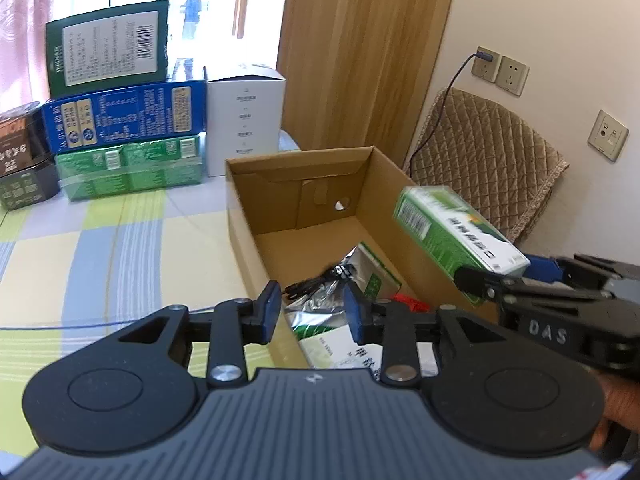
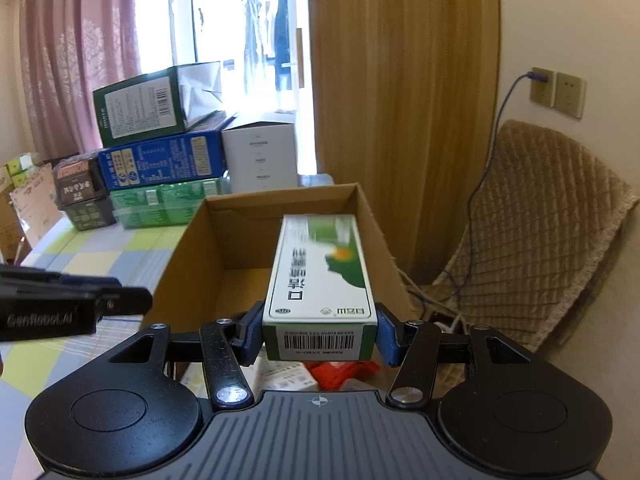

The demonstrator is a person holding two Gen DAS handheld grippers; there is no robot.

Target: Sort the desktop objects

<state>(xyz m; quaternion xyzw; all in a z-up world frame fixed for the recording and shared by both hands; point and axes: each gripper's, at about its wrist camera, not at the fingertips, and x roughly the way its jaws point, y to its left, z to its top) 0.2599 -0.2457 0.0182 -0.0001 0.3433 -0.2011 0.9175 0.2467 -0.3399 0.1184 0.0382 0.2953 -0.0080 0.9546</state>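
My right gripper [image 2: 320,338] is shut on a green-and-white medicine box [image 2: 320,280] and holds it above the open cardboard box [image 2: 192,248]. The same medicine box [image 1: 452,232] shows in the left wrist view over the cardboard box's [image 1: 240,224] right wall, with the right gripper [image 1: 492,284] behind it. My left gripper [image 1: 310,312] is open and empty over the near end of the cardboard box. Inside lie a black cable [image 1: 316,284], a foil pack [image 1: 320,312], a white carton [image 1: 340,348] and something red [image 1: 408,302].
Stacked boxes stand at the table's back: dark green [image 1: 108,48], blue [image 1: 124,118], green pack [image 1: 128,168], white box [image 1: 246,116]. Dark packets [image 1: 20,152] sit at far left. A checked tablecloth [image 1: 100,248] covers the table. A padded chair [image 1: 488,160] and wall sockets [image 1: 500,70] are right.
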